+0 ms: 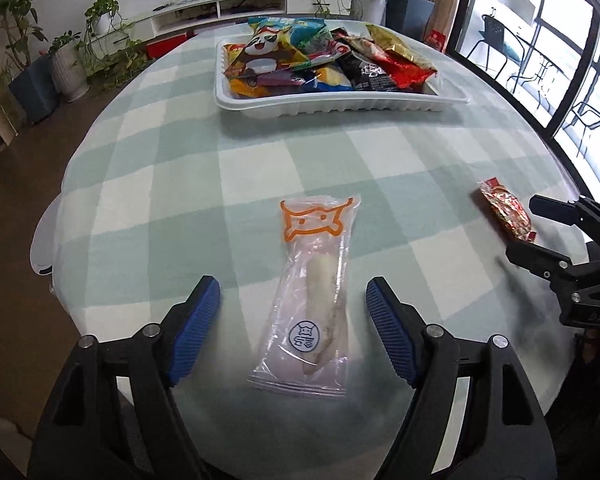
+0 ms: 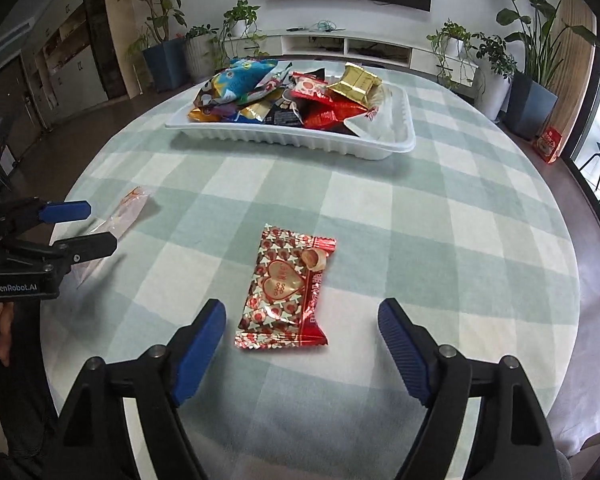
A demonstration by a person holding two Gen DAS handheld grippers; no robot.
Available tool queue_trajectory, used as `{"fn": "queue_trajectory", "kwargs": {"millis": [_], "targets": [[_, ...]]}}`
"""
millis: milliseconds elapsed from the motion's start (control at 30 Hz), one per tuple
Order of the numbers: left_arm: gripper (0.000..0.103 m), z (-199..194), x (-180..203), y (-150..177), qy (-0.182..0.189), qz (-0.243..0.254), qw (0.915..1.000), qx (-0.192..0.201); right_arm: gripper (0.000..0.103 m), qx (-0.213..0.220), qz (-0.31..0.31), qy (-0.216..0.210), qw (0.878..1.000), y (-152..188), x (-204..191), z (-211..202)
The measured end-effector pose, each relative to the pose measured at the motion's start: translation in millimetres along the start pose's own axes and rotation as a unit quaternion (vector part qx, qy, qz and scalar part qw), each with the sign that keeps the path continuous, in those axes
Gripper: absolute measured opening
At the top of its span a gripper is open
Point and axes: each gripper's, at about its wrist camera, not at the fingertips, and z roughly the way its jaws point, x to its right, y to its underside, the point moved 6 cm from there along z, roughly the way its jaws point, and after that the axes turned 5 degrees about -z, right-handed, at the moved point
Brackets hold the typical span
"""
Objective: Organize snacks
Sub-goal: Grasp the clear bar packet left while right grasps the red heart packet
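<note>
A: How far along is the sorting?

B: Mostly done, I'd judge. The white tray (image 2: pixel 396 148) at the far side of the table (image 2: pixel 420 216) is already heaped with packets (image 2: pixel 284 96), though its right end has some bare room

A: And what's left?

B: Two snacks that I can see lie loose on the checked cloth. A clear pack (image 1: pixel 312 300) with an orange cartoon print lies flat and lengthwise between the fingers of the left gripper (image 1: pixel 294 334). A red pack (image 2: pixel 286 288) with a heart on it lies in front of the right gripper (image 2: pixel 302 352)

A: Is either one held?

B: No. Both pairs of jaws stand wide apart. The blue pads (image 1: pixel 196 332) of the left flank the clear pack without touching it, and the red pack lies just ahead of the right's fingertips, nearer the left pad, also untouched

A: So what remains?

B: Each gripper needs to close on its pack and carry it to the tray, well apart from both. After that the cloth looks clear, as far as these views reach
</note>
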Motion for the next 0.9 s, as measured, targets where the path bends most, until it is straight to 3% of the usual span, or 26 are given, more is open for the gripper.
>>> {"fn": "queue_trajectory", "kwargs": {"millis": [100,167,300,333,367,433,500,700,900], "targets": [[0.074,4,0,-1,0.000,0.014,0.9999,-0.008,0.080,-0.007,0.001,-0.002,1.000,-4,-3,9],[0.069,5,6,-2,0.008,0.031,0.9995,-0.010,0.078,-0.018,-0.002,0.001,1.000,-3,-5,16],[0.035,5,19,-6,0.014,0.058,0.9981,-0.013,0.065,-0.012,-0.001,0.007,1.000,-5,-5,17],[0.030,5,22,-6,0.014,0.064,0.9977,-0.014,0.063,-0.012,-0.003,0.007,1.000,-6,-6,17],[0.029,5,25,-6,0.010,0.070,0.9974,-0.014,0.061,-0.016,-0.006,0.007,1.000,-6,-7,17],[0.027,4,28,-5,0.014,0.072,0.9972,-0.015,0.046,-0.021,-0.011,-0.001,1.000,-8,-10,16],[0.027,4,27,-5,0.024,0.065,0.9975,-0.016,0.041,-0.027,-0.012,-0.007,1.000,-8,-12,15],[0.021,1,26,-4,0.042,0.064,0.9968,-0.020,0.037,-0.038,0.006,-0.024,0.999,-6,-9,13],[0.021,-7,28,-10,0.046,0.051,0.9976,0.002,0.034,-0.034,0.045,-0.051,0.997,-6,1,7]]}}
